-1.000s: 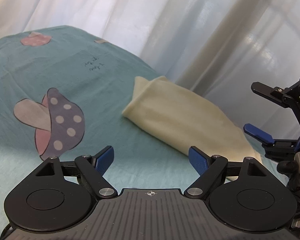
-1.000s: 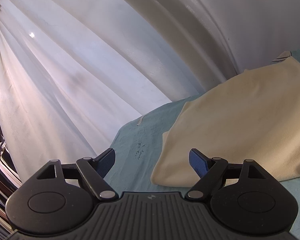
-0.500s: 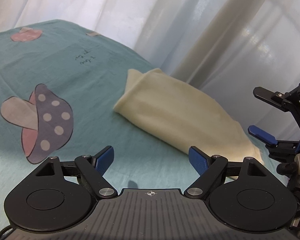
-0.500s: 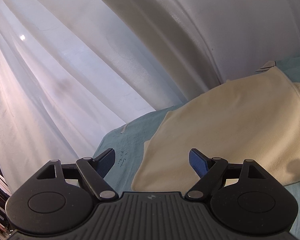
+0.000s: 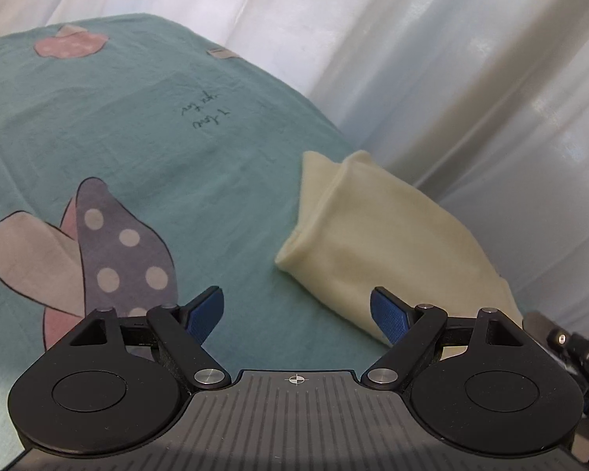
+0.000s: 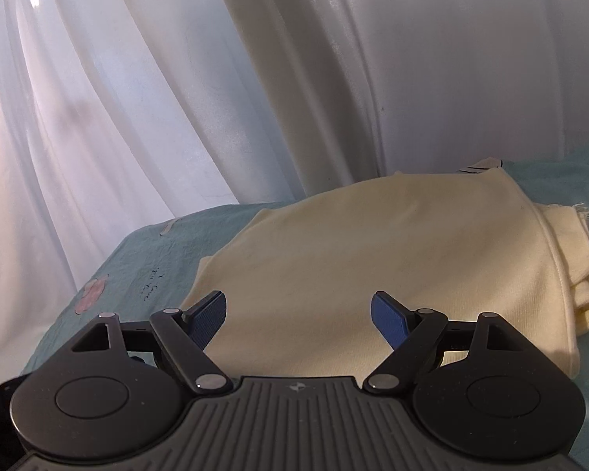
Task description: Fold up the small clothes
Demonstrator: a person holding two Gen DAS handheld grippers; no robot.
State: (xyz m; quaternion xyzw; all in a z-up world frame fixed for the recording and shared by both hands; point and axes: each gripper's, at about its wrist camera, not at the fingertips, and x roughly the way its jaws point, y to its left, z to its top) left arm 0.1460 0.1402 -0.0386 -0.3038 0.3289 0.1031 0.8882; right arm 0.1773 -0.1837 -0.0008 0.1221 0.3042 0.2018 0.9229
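While the left tool (image 5: 296, 310) fills the bottom of its frame with its blue pads (image 5: 206, 312) spread wide and nothing between them, a teal sheet (image 5: 224, 180) stretches away just beyond. Whether the sheet covers a bed or a worktop cannot be told. At lower left of that view the sheet carries a printed mushroom (image 5: 98, 259), purple cap with pale dots, partly hidden by the tool's black linkage. Right of centre lies the folded cream garment (image 5: 385, 247), resting flat on the sheet, its rolled edge toward the middle of the frame and its near corner touching or just behind the right pad. Further up the sheet sits a few lines of dark handwriting (image 5: 206, 112), then a pink mushroom print (image 5: 70, 43) at upper left and a small tag (image 5: 222, 53) near the far edge.

From the right wrist view, the right tool (image 6: 298, 314) is likewise wide open and empty, hovering over the near edge of the same garment (image 6: 373, 259), which fills the centre and right of the frame, layers stacked at the right side.

Behind everything, across the top of both frames, hangs a pale, sheer curtain (image 6: 176, 98) in long folds, lit from behind.
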